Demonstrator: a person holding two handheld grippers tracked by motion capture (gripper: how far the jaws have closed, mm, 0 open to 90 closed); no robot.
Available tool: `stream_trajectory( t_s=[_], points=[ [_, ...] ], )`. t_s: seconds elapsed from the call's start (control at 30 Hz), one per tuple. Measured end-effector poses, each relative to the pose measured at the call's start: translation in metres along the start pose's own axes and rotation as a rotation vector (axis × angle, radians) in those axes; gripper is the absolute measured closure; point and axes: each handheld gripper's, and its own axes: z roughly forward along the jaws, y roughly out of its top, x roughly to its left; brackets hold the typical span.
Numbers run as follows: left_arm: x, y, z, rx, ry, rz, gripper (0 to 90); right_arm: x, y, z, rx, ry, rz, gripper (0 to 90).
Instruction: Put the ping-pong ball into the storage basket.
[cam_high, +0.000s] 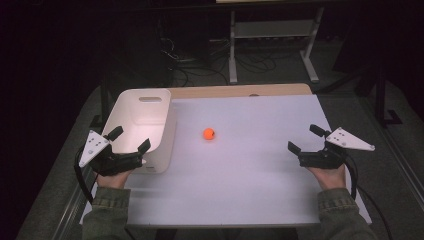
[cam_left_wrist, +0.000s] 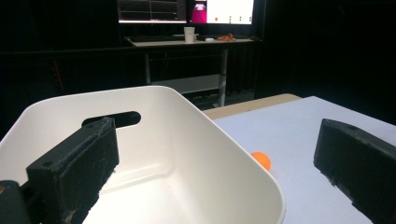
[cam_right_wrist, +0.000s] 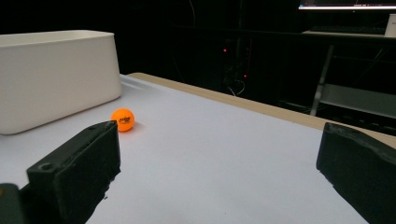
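An orange ball (cam_high: 209, 133) lies on the white table top (cam_high: 250, 170), a little right of a white bin (cam_high: 141, 131) that stands at the left. My left gripper (cam_high: 129, 139) is open and hovers over the bin's near end, one jaw above the inside and one beyond its right wall. In the left gripper view the bin (cam_left_wrist: 154, 154) is empty and the ball (cam_left_wrist: 261, 160) peeks past its rim. My right gripper (cam_high: 304, 139) is open at the table's right side, far from the ball (cam_right_wrist: 123, 119), with nothing between its jaws.
A wooden strip (cam_high: 240, 91) runs along the table's far edge. Behind it stand a white metal frame (cam_high: 272, 35) and loose cables on the dark floor. A desk with lit screens (cam_left_wrist: 187, 11) shows farther back.
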Motion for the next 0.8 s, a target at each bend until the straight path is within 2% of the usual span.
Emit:
stream_trajectory(
  t_s=[0.2, 0.3, 0.47, 0.63, 0.8],
  points=[
    [-0.002, 0.001, -0.001, 0.004, -0.003, 0.001, 0.0, 0.002, -0.001, 0.000, 0.023, 0.002, 0.005, 0.0],
    [-0.001, 0.001, -0.001, 0.013, -0.008, -0.010, 0.0, 0.006, -0.001, 0.001, 0.040, 0.001, -0.018, 0.0],
    [-0.002, 0.005, 0.001, 0.022, -0.026, -0.007, 0.0, 0.011, -0.001, 0.001, 0.055, -0.005, -0.042, 0.0],
    [-0.009, 0.013, 0.004, 0.030, -0.042, 0.016, 0.0, 0.009, 0.000, 0.000, 0.043, -0.007, -0.032, 0.0],
    [-0.011, 0.016, 0.008, 0.045, -0.050, 0.022, 0.0, 0.008, 0.000, -0.001, 0.042, -0.013, -0.027, 0.0]
  ],
)
